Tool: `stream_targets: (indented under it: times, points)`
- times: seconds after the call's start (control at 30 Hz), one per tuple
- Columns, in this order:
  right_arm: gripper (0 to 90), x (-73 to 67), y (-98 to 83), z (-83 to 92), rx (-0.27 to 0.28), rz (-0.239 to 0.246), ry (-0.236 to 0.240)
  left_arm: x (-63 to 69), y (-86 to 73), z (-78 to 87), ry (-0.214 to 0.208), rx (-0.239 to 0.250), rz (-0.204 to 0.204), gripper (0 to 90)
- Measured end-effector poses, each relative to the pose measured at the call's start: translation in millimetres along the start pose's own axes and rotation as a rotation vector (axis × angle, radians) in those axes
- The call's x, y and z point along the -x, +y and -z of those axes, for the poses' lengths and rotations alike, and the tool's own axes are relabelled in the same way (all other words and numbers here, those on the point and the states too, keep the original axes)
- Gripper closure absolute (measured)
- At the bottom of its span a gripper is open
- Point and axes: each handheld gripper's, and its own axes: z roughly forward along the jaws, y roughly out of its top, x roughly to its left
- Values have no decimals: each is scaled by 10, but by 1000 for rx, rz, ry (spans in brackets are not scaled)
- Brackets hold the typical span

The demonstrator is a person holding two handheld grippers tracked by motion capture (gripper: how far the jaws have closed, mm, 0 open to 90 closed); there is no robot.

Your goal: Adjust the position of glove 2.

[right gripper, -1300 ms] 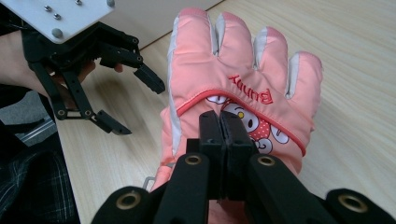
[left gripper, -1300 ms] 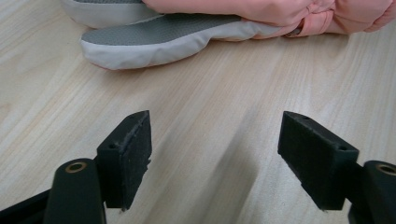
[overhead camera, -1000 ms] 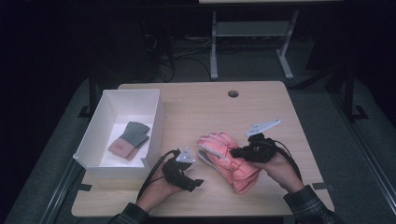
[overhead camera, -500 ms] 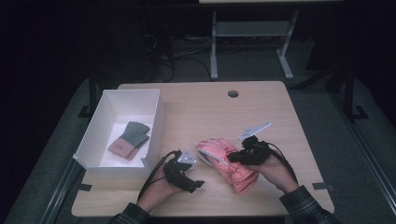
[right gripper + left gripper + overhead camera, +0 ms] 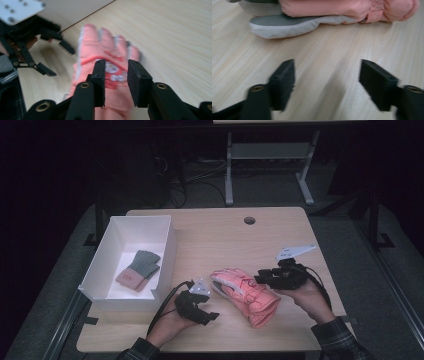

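— Near the front edge of the surface (image 5: 210, 232), what's the pink glove (image 5: 247, 295) doing?

— Lying flat between both tongs. The right tongs (image 5: 115, 72) have just been opening, released above its back; the left tongs (image 5: 325, 75), just closing, stand apart, empty, probably lining up on the fingertips to carry it toward the white box (image 5: 117, 237).

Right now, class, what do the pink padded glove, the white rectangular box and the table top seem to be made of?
Pink padded glove: probably quilted synthetic fabric, matte, puffy seams, with a grey smoother palm.
White rectangular box: likely cardboard or thin plastic; thin, flat, matte walls.
Table top: light wood or wood-look laminate, showing streaky grain and faint sheen.
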Motion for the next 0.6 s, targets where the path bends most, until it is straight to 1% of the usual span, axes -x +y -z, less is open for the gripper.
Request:
stream_targets:
  times: [0.03,0.07,0.1,0.13,0.17,0.2,0.27,0.3,0.33,0.37,0.4,0.43,0.47,0.5,0.53,0.6]
  points:
    - [745,42,-12,42,8,-9,-15,9,0,3,-6,5,1,426]
    - [791,82,-23,84,15,-16,-31,12,3,6,-13,2,-3,489]
    - [827,121,-39,120,18,-16,-35,15,6,5,-8,0,-1,551]
    - [859,166,-61,149,18,-9,-48,10,12,9,-14,-16,-8,611]
    - [890,193,-87,173,7,-19,-65,18,18,9,-21,-17,-4,676]
    - [899,233,-123,188,-1,-9,-77,30,26,11,-22,-7,2,731]
    - [900,297,-227,212,-18,-18,-99,33,47,26,-38,-7,-5,879]
    - [900,313,-264,215,-25,-19,-108,32,58,26,-34,0,-5,896]
    - [900,331,-315,221,-35,-26,-117,35,65,22,-35,5,4,897]
    - [900,341,-353,224,-41,-31,-121,36,79,16,-35,4,12,897]
    - [900,357,-412,223,-52,-30,-126,33,91,11,-33,1,10,897]
    - [900,365,-457,218,-63,-24,-135,30,101,8,-35,-5,8,897]
    - [900,369,-500,212,-79,-19,-143,34,113,-6,-37,2,8,897]
    - [900,369,-542,198,-94,-24,-145,35,126,-15,-39,-3,0,897]
    - [900,377,-585,177,-106,-17,-147,38,144,-28,-37,0,-5,897]
    - [900,375,-655,137,-130,-1,-143,56,184,-61,-42,5,3,897]
